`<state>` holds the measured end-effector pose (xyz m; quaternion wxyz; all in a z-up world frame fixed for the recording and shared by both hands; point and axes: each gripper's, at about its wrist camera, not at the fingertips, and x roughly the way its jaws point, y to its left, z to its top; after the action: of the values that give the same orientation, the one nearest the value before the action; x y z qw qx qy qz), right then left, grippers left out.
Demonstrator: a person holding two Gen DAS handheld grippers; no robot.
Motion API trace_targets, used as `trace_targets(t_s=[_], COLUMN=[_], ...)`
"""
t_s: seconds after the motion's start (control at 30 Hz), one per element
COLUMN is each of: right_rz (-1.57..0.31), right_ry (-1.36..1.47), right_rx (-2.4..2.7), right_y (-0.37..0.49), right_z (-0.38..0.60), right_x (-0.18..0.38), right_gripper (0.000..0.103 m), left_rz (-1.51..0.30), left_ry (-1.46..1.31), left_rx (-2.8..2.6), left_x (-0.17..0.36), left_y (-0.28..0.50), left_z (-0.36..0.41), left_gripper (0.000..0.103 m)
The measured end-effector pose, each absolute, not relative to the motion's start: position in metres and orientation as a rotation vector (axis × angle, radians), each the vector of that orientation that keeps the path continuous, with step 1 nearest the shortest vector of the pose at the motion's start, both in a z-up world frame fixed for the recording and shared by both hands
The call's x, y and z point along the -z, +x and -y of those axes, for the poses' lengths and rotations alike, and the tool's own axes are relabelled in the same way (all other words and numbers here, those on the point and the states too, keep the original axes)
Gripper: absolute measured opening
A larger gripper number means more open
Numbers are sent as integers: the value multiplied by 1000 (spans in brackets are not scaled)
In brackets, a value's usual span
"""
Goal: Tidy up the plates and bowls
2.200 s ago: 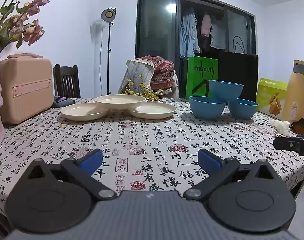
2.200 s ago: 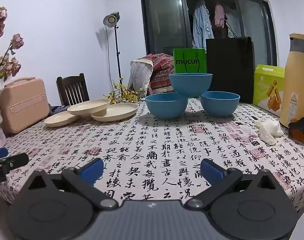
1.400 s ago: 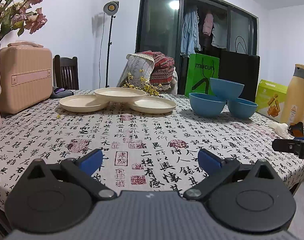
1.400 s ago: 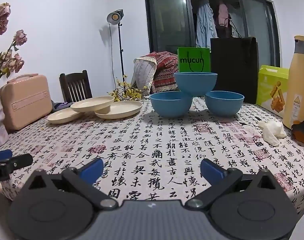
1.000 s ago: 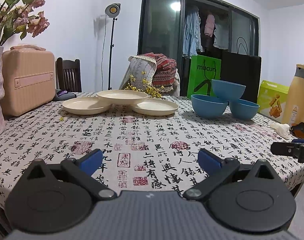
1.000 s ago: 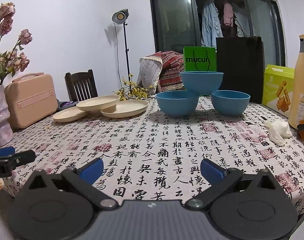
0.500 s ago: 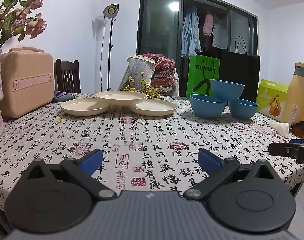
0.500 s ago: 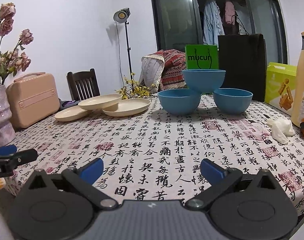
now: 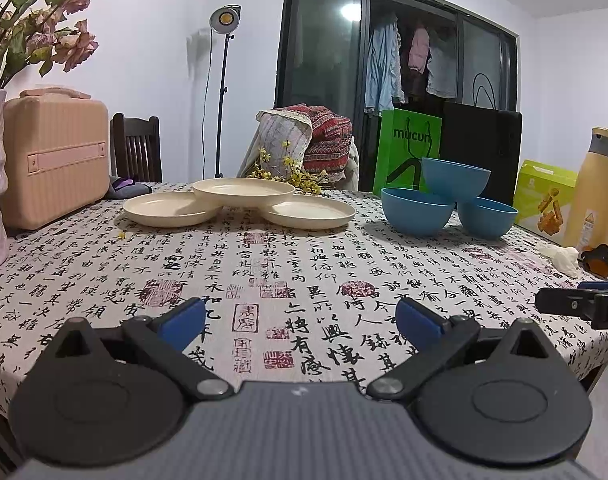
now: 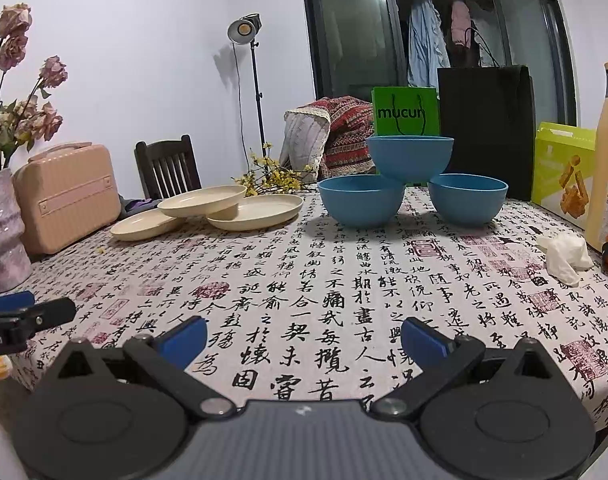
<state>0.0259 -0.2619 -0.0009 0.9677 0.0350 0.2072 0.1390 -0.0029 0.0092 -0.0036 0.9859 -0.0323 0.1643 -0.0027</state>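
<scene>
Plates and bowls sit toward the far edge of the table with the calligraphy-print cloth (image 9: 304,264), well beyond both grippers. At the near edge, the left gripper (image 9: 300,318) and right gripper (image 10: 304,338) hang wide open, holding nothing. Farther back, three cream round plates (image 9: 244,190) overlap on the left, and three blue round bowls (image 10: 410,158) form a small pyramid toward the far right corner.
</scene>
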Motion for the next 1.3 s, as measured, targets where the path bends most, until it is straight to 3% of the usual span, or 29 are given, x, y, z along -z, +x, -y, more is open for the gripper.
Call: trace_targets(t_s=[1.3], right_rz=[-412], right_ry=[68], right_rx=[-293], right_y=[41], right_z=[247], right_x=[6], right_gripper=[103], left_rz=[-294], left_ry=[-54], left_rx=[22], left_x=[9], left_y=[2], left_z=[-13], left_gripper=[103])
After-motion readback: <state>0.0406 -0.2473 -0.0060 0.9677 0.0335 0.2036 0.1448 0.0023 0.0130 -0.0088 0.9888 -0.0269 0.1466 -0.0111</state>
